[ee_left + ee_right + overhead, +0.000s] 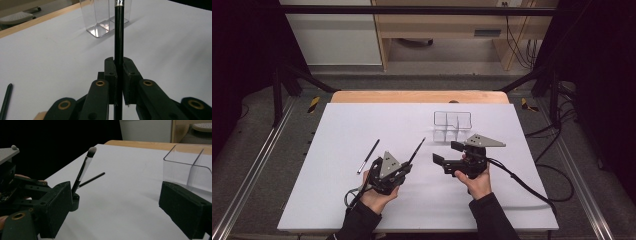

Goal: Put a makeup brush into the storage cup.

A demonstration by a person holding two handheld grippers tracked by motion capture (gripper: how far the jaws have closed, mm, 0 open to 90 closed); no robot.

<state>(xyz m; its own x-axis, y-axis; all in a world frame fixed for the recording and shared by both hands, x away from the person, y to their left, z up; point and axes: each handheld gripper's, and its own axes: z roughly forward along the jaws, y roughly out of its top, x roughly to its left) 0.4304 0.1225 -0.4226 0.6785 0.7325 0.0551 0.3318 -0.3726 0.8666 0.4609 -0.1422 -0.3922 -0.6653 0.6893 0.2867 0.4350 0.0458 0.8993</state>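
brush [119, 37] tip cut off at top edge, handle end hidden between jaws — second pencil [5, 101] cropped

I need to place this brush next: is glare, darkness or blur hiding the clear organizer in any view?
High view: evenly lit, but the clear organizer is faint against the white table. Left gripper view: sharp, with bright reflections at the organizer's base; the brush, clamped in the left gripper, crosses it. Right gripper view: dark background, soft near jaws, organizer edges readable.
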